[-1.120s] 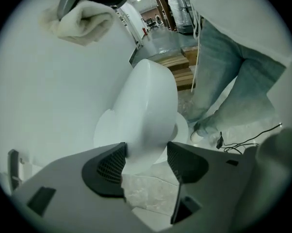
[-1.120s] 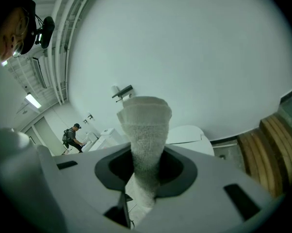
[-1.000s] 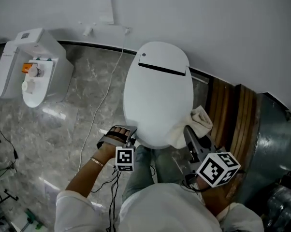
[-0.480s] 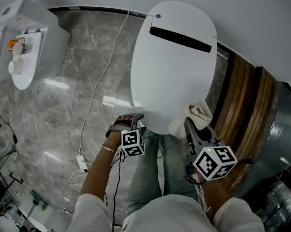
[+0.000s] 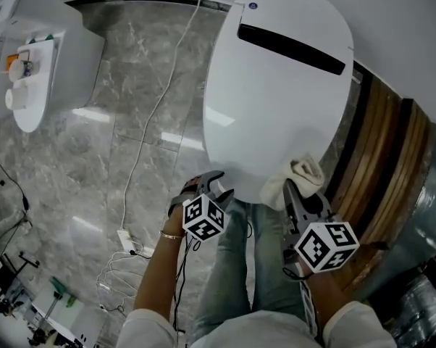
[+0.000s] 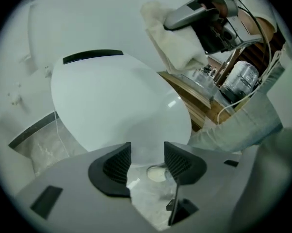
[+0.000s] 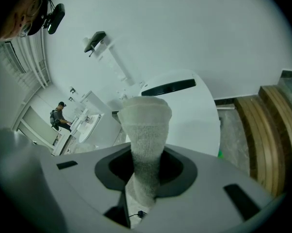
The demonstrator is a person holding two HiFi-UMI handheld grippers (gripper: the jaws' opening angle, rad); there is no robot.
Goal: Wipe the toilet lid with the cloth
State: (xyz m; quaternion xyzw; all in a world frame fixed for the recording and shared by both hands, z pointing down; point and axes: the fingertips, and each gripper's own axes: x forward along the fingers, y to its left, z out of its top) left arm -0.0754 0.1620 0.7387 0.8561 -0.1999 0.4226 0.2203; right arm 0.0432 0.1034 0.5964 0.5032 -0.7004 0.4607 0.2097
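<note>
The white oval toilet lid (image 5: pixel 276 100) is closed, with a black slot near its back. My right gripper (image 5: pixel 296 194) is shut on a cream cloth (image 5: pixel 298 178) that hangs at the lid's front right edge. In the right gripper view the cloth (image 7: pixel 145 130) stands up between the jaws, in front of the lid (image 7: pixel 194 110). My left gripper (image 5: pixel 216 187) sits just off the lid's front left rim. Its jaws have just been closing a little. They still stand open in the left gripper view (image 6: pixel 147 157), with nothing between them and the lid (image 6: pixel 112 106) beyond.
A white cable (image 5: pixel 142 151) runs over the grey marble floor to a power strip (image 5: pixel 126 241). A second white fixture (image 5: pixel 30 64) stands at the far left. Wooden slats (image 5: pixel 381 165) and a metal drum (image 5: pixel 428 216) lie right of the toilet. The person's legs are below the lid.
Both grippers have sunk toward the lid's front edge. The left one has rolled, so its marker cube faces differently. The cloth stays in the right gripper.
</note>
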